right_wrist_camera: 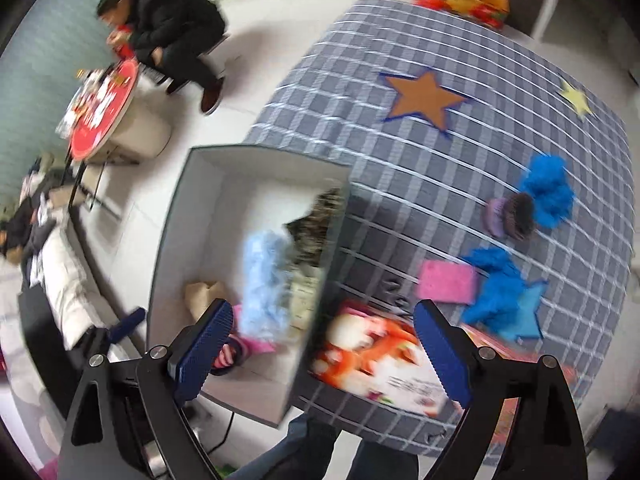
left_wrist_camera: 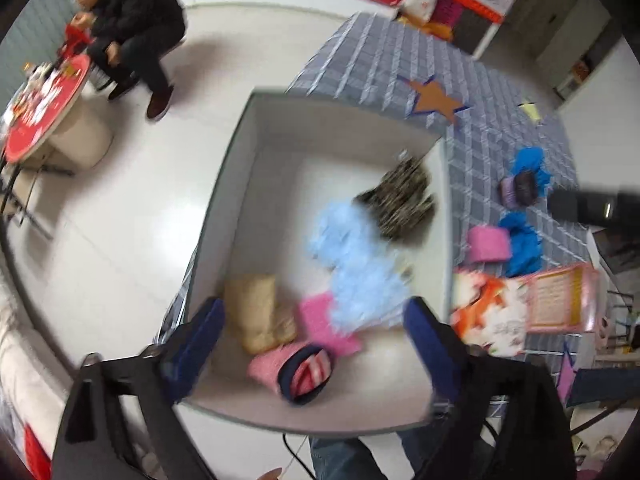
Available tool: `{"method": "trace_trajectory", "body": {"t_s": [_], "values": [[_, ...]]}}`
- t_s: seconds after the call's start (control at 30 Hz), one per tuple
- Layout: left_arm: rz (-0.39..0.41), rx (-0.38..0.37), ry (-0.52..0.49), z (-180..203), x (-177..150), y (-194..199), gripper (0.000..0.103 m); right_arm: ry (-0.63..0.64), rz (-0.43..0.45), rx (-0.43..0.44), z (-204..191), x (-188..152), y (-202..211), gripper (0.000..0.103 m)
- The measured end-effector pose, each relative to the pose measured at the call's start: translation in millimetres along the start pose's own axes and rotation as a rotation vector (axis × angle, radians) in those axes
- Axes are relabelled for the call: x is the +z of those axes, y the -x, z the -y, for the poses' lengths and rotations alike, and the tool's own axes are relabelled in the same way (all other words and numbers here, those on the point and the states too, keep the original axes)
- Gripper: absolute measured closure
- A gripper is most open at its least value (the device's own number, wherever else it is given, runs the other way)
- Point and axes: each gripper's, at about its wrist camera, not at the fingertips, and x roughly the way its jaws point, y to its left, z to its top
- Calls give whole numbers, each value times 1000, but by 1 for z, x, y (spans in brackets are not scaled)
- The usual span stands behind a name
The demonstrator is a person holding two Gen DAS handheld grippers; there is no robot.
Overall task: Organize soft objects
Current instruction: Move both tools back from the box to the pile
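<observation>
A grey box (left_wrist_camera: 236,168) with a white inside stands by the checked table. In it lie a light blue fluffy cloth (left_wrist_camera: 352,256), a camouflage item (left_wrist_camera: 400,200), a tan pouch (left_wrist_camera: 256,312), a pink cloth (left_wrist_camera: 320,324) and a pink striped hat (left_wrist_camera: 296,368). My left gripper (left_wrist_camera: 316,344) is open above the box's near end, empty. My right gripper (right_wrist_camera: 324,356) is open and empty over the box edge (right_wrist_camera: 320,312). On the table lie blue fluffy pieces (right_wrist_camera: 544,192), a pink cloth (right_wrist_camera: 446,282) and a purple-brown item (right_wrist_camera: 512,216).
The checked tablecloth (right_wrist_camera: 400,184) has star patches. A colourful printed package (right_wrist_camera: 380,364) lies at the table's near edge. A seated person (right_wrist_camera: 172,36) and a small round red table (right_wrist_camera: 104,108) are on the white floor at left. My legs show below.
</observation>
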Motion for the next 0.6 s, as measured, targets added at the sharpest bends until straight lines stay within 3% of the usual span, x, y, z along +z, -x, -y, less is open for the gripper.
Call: {"method": "trace_trajectory", "body": {"t_s": [0.23,0.4,0.6], "values": [[37,-72,-174,68,42,11,0,-299,40,-39,114,-28,41,10],[-1,-76,-312,125,61,-1,0,-491,76,-56,184,-54,61,10],[-60,-72,-430,189,85,-28,0,-639,47,-50,243,-90,53,10]]}}
